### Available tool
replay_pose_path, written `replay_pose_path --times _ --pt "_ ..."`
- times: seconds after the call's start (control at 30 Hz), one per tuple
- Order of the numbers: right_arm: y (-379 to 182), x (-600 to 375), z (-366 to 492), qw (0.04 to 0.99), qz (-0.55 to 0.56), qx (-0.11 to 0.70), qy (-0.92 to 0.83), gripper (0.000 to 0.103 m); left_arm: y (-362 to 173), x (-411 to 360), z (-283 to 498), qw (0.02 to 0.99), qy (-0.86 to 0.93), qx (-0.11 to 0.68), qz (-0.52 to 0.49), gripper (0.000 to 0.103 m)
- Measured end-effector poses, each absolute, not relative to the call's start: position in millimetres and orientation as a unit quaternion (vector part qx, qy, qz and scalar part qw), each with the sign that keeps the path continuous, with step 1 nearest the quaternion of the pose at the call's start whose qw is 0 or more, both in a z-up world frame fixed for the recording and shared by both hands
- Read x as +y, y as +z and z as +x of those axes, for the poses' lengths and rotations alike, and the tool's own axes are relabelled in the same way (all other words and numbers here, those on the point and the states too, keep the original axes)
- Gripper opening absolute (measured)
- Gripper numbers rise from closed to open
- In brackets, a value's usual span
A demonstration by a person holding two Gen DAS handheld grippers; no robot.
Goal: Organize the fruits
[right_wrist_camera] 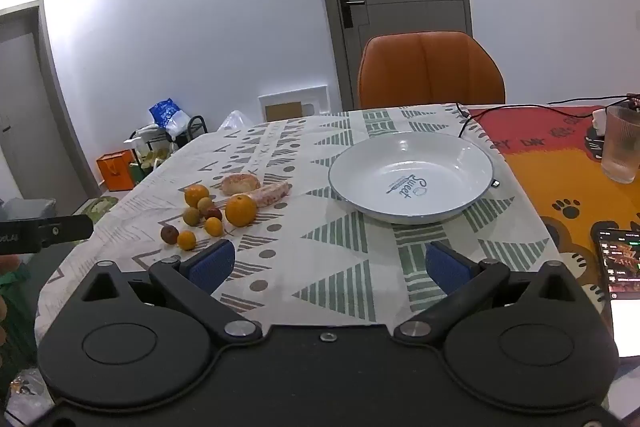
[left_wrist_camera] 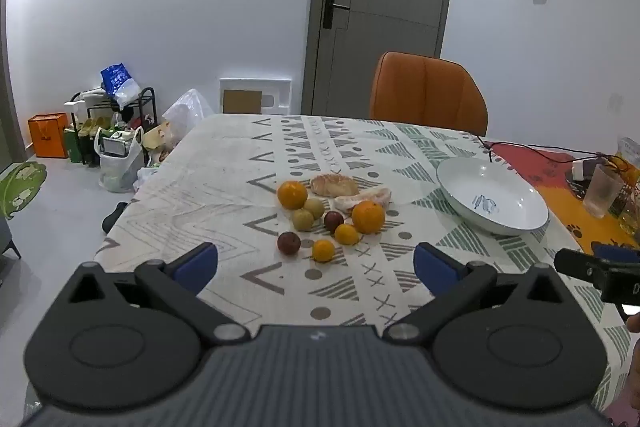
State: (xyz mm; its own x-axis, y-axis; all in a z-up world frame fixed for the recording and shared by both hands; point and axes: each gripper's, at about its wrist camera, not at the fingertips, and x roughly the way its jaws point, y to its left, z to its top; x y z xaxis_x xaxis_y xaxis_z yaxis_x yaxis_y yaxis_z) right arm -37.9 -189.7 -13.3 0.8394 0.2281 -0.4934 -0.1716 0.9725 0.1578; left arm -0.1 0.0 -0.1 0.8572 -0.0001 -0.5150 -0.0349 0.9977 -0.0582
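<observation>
A cluster of fruit lies on the patterned tablecloth: two large oranges, small oranges, dark red plums, greenish-brown fruits and peeled pomelo pieces. The same cluster shows in the right wrist view. An empty white plate sits to the right of the fruit. My left gripper is open, empty, above the table just short of the fruit. My right gripper is open, empty, in front of the plate.
An orange chair stands at the table's far side before a grey door. A ribbed glass, cables and a phone lie on the orange mat at right. Bags and a rack stand on the floor at left.
</observation>
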Motion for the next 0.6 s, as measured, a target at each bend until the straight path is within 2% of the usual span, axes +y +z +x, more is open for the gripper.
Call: replay_pose_path --times 0.6 --pt "-17.6 -183.2 -33.1 0.956 0.042 0.27 0.107 0.103 -9.6 9.7 4.2 0.959 0.01 0.275 -0.065 0.103"
